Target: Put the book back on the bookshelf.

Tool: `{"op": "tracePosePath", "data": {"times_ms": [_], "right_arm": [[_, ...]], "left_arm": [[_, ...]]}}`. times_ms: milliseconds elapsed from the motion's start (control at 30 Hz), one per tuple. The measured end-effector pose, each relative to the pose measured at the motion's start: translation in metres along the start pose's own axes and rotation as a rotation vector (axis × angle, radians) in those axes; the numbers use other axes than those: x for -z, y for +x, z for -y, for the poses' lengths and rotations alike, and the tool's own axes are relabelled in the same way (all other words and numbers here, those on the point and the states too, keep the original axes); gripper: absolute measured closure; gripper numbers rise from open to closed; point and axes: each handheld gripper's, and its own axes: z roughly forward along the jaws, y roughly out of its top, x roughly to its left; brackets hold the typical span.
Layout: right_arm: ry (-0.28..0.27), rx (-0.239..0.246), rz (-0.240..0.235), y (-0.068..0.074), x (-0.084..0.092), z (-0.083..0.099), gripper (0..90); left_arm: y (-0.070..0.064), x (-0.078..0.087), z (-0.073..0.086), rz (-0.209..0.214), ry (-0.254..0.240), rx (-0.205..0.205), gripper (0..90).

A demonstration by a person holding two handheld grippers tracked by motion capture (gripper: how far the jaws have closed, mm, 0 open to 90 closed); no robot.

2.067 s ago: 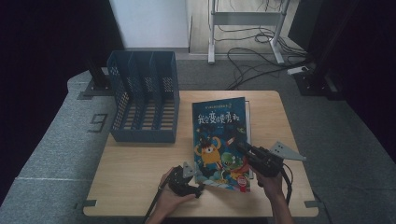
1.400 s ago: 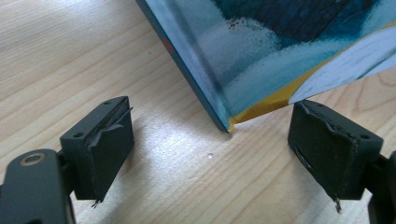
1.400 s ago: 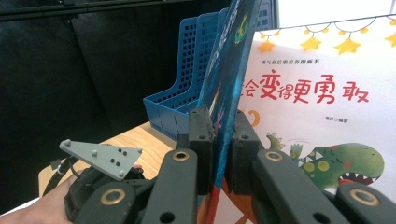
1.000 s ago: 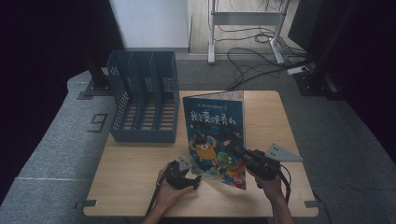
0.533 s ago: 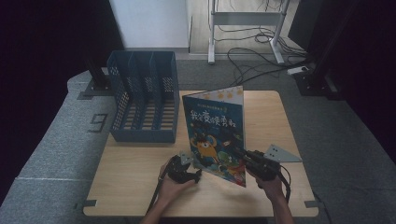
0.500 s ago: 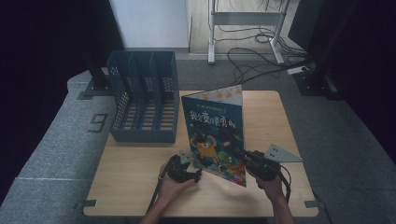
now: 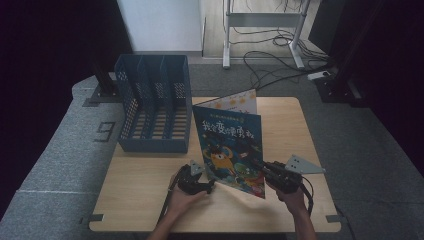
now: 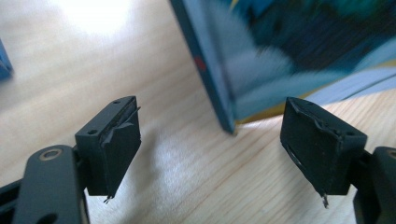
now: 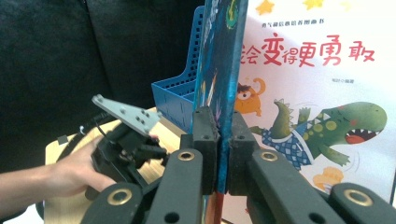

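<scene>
I note a pale wooden table (image 7: 150, 200) on grey carpet (image 7: 60, 165) — black drapes (image 7: 45, 40) on both sides, a white panel (image 7: 160, 22) behind, cables (image 7: 270, 65) beneath a metal stand (image 7: 262, 20).

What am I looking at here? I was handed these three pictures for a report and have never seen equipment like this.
A person sits at a wooden table and holds a hand-held two-jaw gripper in each hand; there is no robot arm. The high view looks down from above the person's side. The other two pictures come from cameras riding on each gripper, looking along its black jaws. The right gripper is shut on the cover of a children's picture book, holding it tilted up with the cover parted from the pages. The left gripper is open, its jaws just narrowing slightly, with the book's lower corner near them, untouched. A blue file rack stands on the table's far left.
</scene>
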Motion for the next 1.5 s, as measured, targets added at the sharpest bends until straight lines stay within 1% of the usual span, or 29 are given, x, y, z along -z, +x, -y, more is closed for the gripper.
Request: {"op": "tracePosePath", "data": {"times_ms": [133, 267, 367, 400, 500, 567, 600, 700, 867, 900, 1033, 1100, 1233, 1433, 1500], "right_arm": [[0.002, 0.003, -0.013, -0.004, 0.003, 0.003, 84.1], [0.004, 0.006, -0.023, -0.007, 0.005, 0.005, 83.8], [0.006, -0.001, -0.023, -0.009, 0.006, 0.006, 83.3], [0.005, -0.002, -0.022, -0.01, 0.006, 0.007, 83.1], [0.005, -0.007, -0.019, -0.012, 0.007, 0.008, 82.6], [0.006, -0.01, -0.017, -0.012, 0.008, 0.009, 82.2], [0.006, -0.011, -0.015, -0.013, 0.008, 0.009, 81.9], [0.008, -0.015, -0.012, -0.014, 0.008, 0.01, 81.5], [0.005, -0.026, -0.016, -0.017, 0.009, 0.012, 81.2], [0.006, -0.031, -0.017, -0.018, 0.01, 0.012, 81.1], [0.01, -0.03, -0.015, -0.02, 0.01, 0.013, 80.4], [0.015, -0.029, -0.01, -0.02, 0.011, 0.014, 79.9], [0.02, -0.03, 0.001, -0.022, 0.011, 0.015, 78.5], [0.03, -0.028, 0.027, -0.025, 0.012, 0.017, 75.6], [0.031, -0.033, 0.029, -0.026, 0.012, 0.018, 75.1]], "left_arm": [[0.002, 0.009, -0.012, 0.006, -0.045, -0.015, 19.1], [0.008, 0.02, -0.025, 0.017, -0.109, -0.01, 18.7], [0.011, 0.025, -0.032, 0.018, -0.124, -0.008, 17.8], [0.012, 0.026, -0.034, 0.019, -0.136, -0.007, 17.8], [0.015, 0.028, -0.042, 0.031, -0.15, -0.001, 17.2], [0.016, 0.03, -0.046, 0.042, -0.169, -0.002, 17.0], [0.017, 0.031, -0.049, 0.051, -0.181, 0.005, 17.0], [0.02, 0.034, -0.057, 0.062, -0.205, 0.003, 16.9], [0.025, 0.039, -0.069, 0.111, -0.248, 0.016, 14.8], [0.026, 0.04, -0.072, 0.118, -0.257, 0.011, 14.8], [0.026, 0.043, -0.078, 0.132, -0.272, -0.005, 15.0], [0.025, 0.044, -0.081, 0.146, -0.279, -0.013, 15.3], [0.022, 0.046, -0.083, 0.153, -0.294, -0.027, 15.8], [0.02, 0.049, -0.085, 0.172, -0.316, -0.034, 18.1], [0.018, 0.051, -0.086, 0.164, -0.34, -0.039, 20.2]]}}
